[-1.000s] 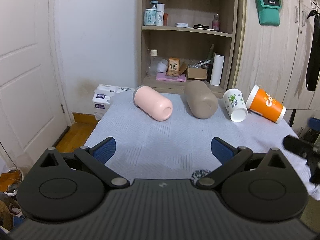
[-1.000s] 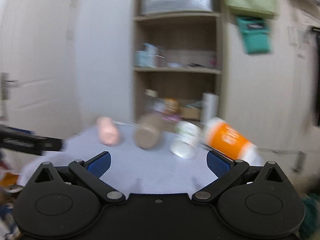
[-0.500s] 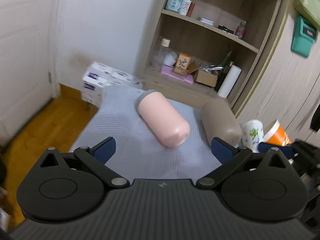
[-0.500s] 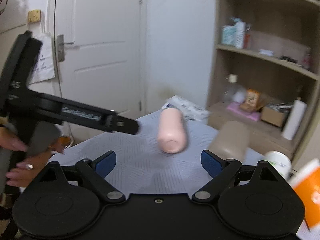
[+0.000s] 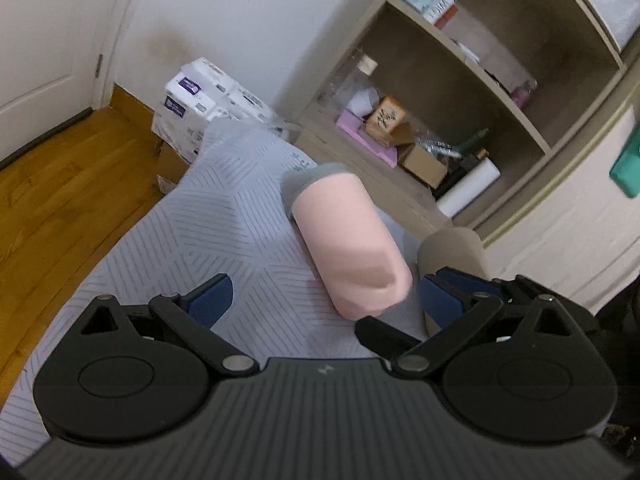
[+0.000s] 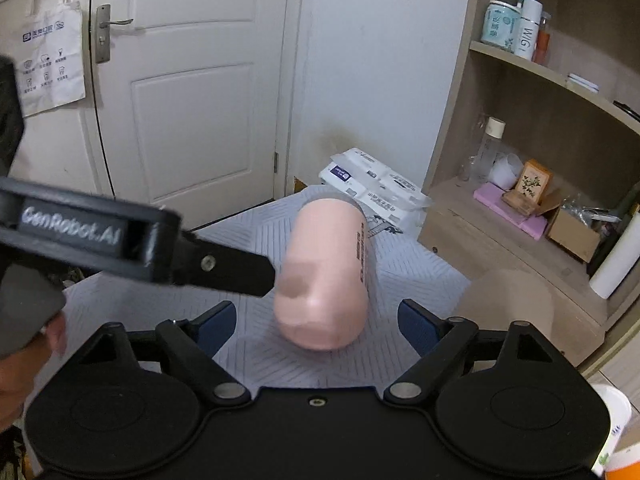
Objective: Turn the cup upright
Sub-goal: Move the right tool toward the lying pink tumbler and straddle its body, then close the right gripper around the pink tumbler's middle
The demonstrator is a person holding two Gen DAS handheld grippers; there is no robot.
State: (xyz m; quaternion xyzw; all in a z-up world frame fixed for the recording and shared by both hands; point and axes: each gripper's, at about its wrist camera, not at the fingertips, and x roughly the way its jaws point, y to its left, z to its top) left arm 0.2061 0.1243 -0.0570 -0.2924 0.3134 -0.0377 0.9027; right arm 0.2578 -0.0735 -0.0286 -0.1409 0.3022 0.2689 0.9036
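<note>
Grey patterned cloth-covered table (image 5: 224, 216) bears the items; the wooden open-shelf unit (image 6: 532, 128) stands beyond its far edge; the pink cylindrical cup with grey rim (image 6: 326, 276) lies on its side at the table's middle, base end toward both cameras; the taupe cylindrical cup (image 5: 452, 250) lies just beside the pink one, on the shelf side; left gripper (image 5: 326, 296) is spread wide, flanking the pink cup's base end, contact not discernible; right gripper (image 6: 316, 320) likewise stands apart, empty, facing that base.
</note>
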